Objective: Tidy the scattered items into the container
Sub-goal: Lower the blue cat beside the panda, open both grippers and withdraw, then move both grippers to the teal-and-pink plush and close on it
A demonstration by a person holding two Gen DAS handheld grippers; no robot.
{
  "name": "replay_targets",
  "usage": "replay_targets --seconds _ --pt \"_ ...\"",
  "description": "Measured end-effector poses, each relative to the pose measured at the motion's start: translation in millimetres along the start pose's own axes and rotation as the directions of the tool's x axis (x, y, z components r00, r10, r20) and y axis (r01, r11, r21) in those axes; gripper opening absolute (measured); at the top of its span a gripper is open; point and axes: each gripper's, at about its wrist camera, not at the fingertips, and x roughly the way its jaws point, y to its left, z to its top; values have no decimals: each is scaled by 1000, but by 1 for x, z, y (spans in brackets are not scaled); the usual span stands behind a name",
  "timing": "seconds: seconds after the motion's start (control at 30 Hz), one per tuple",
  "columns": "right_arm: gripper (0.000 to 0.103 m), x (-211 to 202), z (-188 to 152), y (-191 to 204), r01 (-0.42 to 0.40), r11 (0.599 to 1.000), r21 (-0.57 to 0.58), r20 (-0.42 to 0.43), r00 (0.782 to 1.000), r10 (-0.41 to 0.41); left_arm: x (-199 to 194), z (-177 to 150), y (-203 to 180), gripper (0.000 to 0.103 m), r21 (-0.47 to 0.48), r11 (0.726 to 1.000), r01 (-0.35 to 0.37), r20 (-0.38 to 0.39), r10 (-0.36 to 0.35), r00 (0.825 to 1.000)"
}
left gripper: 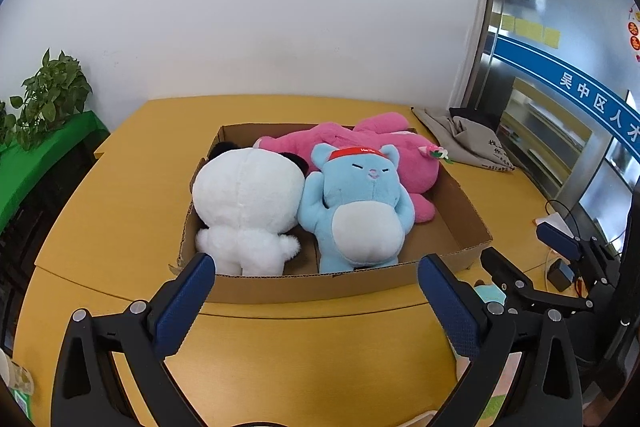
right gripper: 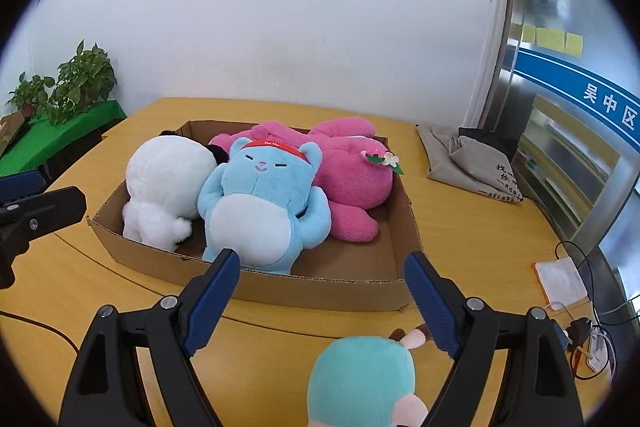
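Note:
A shallow cardboard box (left gripper: 312, 287) (right gripper: 320, 285) sits on the yellow table. In it lie a white panda plush (left gripper: 248, 203) (right gripper: 160, 183), a light blue bear plush (left gripper: 356, 211) (right gripper: 260, 203) and a pink plush (left gripper: 360, 147) (right gripper: 348, 175). A teal plush (right gripper: 360, 379) lies on the table outside the box, just under my right gripper (right gripper: 320, 275). Both grippers are open and empty. My left gripper (left gripper: 316, 279) hovers before the box's near wall. The right gripper shows in the left wrist view (left gripper: 524, 251).
A grey cloth bag (left gripper: 468, 143) (right gripper: 468, 159) lies at the table's back right. A white pad (right gripper: 560, 279), cables and a plug (right gripper: 580, 327) lie at the right edge. Potted plants (left gripper: 48, 95) (right gripper: 76, 79) stand on a green-covered stand to the left. A wall is behind.

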Motion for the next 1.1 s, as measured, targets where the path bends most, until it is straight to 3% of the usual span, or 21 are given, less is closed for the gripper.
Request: replay_targets --seconds 0.57,1.1 --pt "85 -17 -4 4 10 1000 -1 4 1000 -10 -15 -5 -5 103 15 1000 21 5 -21 1000" --pt "85 -10 -13 1 5 1000 9 -16 1000 -5 -4 -8 -10 103 11 999 35 -24 -35 999"
